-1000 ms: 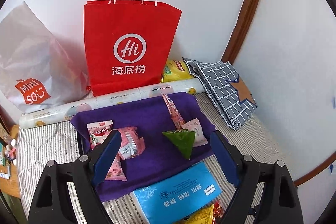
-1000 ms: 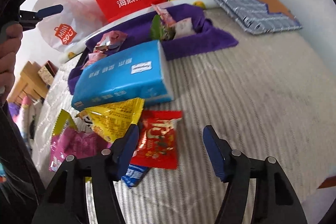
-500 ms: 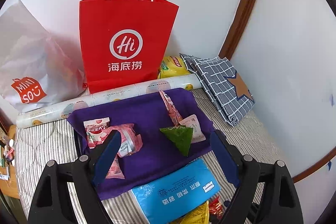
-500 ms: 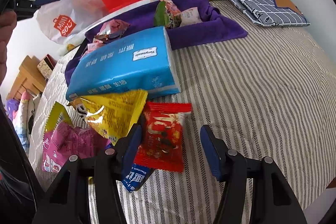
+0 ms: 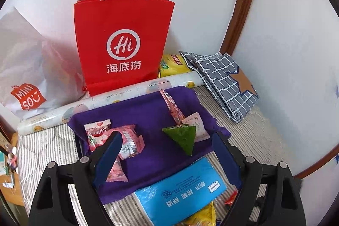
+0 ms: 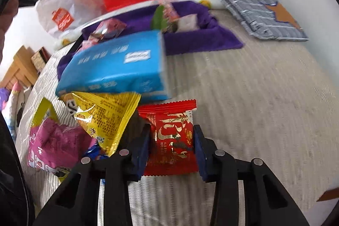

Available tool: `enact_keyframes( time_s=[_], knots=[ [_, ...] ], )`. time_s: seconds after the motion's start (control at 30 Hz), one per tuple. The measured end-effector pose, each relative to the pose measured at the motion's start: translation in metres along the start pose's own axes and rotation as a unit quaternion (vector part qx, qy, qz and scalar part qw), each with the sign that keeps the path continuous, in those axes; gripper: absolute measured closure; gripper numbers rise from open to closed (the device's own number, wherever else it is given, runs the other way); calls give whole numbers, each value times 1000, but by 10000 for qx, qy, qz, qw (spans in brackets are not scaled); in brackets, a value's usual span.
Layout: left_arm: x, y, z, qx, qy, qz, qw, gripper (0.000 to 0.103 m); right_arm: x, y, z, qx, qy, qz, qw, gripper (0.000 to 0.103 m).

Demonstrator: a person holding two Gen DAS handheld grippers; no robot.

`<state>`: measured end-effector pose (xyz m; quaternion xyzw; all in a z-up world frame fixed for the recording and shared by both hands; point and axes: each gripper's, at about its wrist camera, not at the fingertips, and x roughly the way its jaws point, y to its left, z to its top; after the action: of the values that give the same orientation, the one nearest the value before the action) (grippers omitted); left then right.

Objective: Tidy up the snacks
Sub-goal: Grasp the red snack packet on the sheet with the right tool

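My right gripper is shut on a red snack packet lying on the striped bed cover. A yellow snack bag, a purple-pink bag and a blue wrapper lie just to its left. My left gripper is open and empty above a purple cloth-lined tray. The tray holds pink packets on its left and a green triangular packet with pale and pink packets on its right.
A blue tissue pack lies between the tray and the loose snacks. A red paper bag, a white Miniso bag, a paper roll and a yellow packet stand against the wall. A folded checked cloth lies at right.
My right gripper moved forward over the red packet and closed on it. My left gripper drifted slightly and stayed open.
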<state>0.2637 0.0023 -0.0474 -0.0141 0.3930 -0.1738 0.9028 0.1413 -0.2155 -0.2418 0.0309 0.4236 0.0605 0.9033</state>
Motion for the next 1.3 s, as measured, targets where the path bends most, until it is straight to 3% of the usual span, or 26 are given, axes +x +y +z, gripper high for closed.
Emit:
enact_keyframes(
  time_s=[0.27,0.47,0.73,0.93,1.3],
  knots=[
    [3,-8,-5,108,91,175,9997,17,-22,-41,4,123,-416,-600,9973,64],
    [-5,-8,-31,193,326,324,9988,17,-29,-57,4,118,-585,-646,9961,64],
    [-22,4,-84,93,625,415,9971,17,-32,-62,0,238,-708,-509,9959,64],
    [-31,2,-133,-19,881,265,9958,17,-43,-63,-11,332,-803,-385,9955,64],
    [-29,-6,-183,-98,1311,4,9913,17,-64,-70,-29,573,-927,-202,9938,64]
  ],
)
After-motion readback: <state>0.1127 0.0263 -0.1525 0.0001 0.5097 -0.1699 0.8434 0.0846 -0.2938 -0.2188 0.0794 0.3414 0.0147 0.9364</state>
